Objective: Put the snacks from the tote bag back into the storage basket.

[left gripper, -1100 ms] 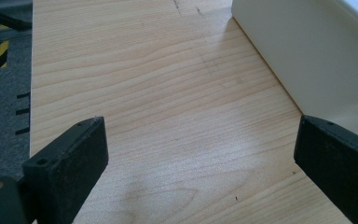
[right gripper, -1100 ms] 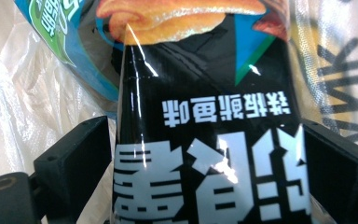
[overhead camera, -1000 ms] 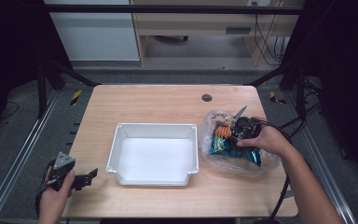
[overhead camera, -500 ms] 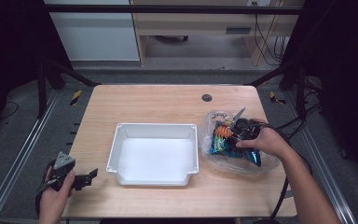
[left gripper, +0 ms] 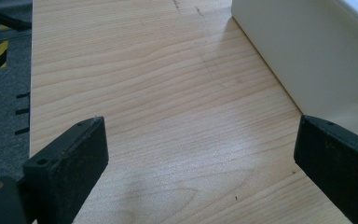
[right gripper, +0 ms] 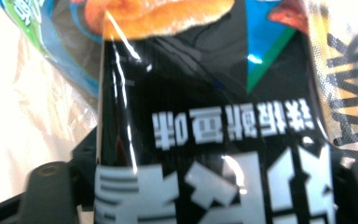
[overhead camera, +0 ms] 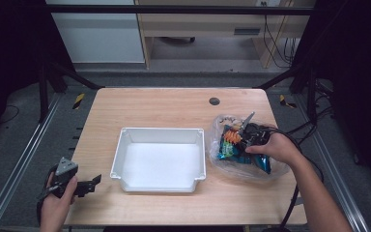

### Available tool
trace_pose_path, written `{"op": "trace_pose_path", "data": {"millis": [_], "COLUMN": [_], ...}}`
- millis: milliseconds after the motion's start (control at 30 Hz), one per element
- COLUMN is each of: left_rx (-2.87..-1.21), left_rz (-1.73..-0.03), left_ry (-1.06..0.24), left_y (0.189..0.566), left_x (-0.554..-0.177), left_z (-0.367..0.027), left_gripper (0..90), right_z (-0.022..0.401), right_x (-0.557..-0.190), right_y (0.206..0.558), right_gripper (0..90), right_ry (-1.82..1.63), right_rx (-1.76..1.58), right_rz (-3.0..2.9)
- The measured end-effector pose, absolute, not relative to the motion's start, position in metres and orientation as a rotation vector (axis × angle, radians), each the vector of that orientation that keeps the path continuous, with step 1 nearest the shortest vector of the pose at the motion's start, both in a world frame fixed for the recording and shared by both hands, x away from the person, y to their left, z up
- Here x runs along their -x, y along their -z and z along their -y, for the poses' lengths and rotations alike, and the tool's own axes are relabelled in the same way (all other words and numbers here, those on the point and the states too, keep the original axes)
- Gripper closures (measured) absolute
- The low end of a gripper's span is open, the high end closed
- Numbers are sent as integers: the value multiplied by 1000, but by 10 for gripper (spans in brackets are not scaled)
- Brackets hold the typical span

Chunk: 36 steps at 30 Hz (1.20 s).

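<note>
Close up, glossy black snack packet [right gripper: 205, 140], white lettering, right hand-held gripper [right gripper: 205, 196] jaws just closing around it

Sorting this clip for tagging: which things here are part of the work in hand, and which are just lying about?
In the job:
right tongs
black snack packet
clear plastic bag
white tray

Lying about:
left tongs, open over bare table
dark round disc

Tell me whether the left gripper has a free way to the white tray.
Probably yes: the left gripper stands open beside the white tray, with bare table between them and nothing in the way.
</note>
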State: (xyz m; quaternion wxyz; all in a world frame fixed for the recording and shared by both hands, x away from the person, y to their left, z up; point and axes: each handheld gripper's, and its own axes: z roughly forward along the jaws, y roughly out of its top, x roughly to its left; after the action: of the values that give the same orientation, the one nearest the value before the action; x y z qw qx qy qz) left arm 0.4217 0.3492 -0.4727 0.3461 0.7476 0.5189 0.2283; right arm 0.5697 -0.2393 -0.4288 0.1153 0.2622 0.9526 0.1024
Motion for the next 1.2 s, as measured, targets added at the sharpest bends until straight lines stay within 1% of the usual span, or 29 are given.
{"op": "trace_pose_path", "data": {"millis": [133,367,633,900,1200], "left_rx": [-1940,-1940,-1941,-1941,-1943], "left_rz": [-1347,-1346,-1345,-1346,-1344], "left_ry": [-593,-598,-597,-598,-597], "left_y": [473,473,473,473,473], "left_x": [-422,-422,-422,-422,-422], "left_z": [-349,-349,-350,-350,-350], "left_gripper": [27,27,27,27,27], "right_z": [241,241,241,238,246], "right_x": [-567,-563,-558,-552,-550], "right_y": [427,423,418,407,399], "right_gripper": [309,356,380,384,385], "right_ry": [-316,-312,-338,-368,-382], "right_rx": [-763,-740,-734,-718,-729], "right_rz": [-2784,-2766,-2746,-2712,-2661]}}
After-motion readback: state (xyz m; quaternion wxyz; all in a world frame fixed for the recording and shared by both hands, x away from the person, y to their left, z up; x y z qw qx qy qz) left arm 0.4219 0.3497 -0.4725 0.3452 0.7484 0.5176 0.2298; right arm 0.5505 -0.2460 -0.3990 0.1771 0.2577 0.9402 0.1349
